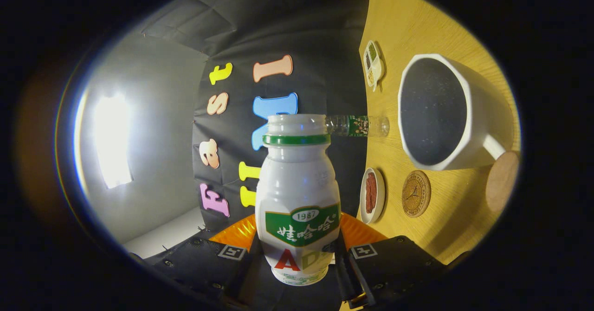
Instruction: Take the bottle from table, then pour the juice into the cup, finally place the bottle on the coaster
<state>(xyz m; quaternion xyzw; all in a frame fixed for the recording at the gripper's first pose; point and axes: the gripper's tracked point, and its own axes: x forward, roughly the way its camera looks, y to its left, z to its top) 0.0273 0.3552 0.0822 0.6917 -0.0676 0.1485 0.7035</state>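
The wooden table (431,28) stands on edge along one side of the view, so the tool (297,260) is evidently rolled well over, as a pour calls for. The white mug (468,116) sits on that table with its dark inside facing the camera and its handle toward a plain round coaster (502,180), which touches or overlaps its base; it lies beyond the bottle's neck and off to one side, not yet under it.

The white juice bottle (298,195), green-banded at the neck and uncapped, is clamped between the two fingers, which press on its lower body from either side. Held low like this, the mouth is free to swing toward the mug. I judge the pour is about to begin, since no liquid shows leaving the mouth.

Beyond it lie a clear water bottle (357,126), a small dish of red stuff (372,195), a printed coaster (416,193) just beside it, probably the bottle's destination, and a small divided dish (372,64).
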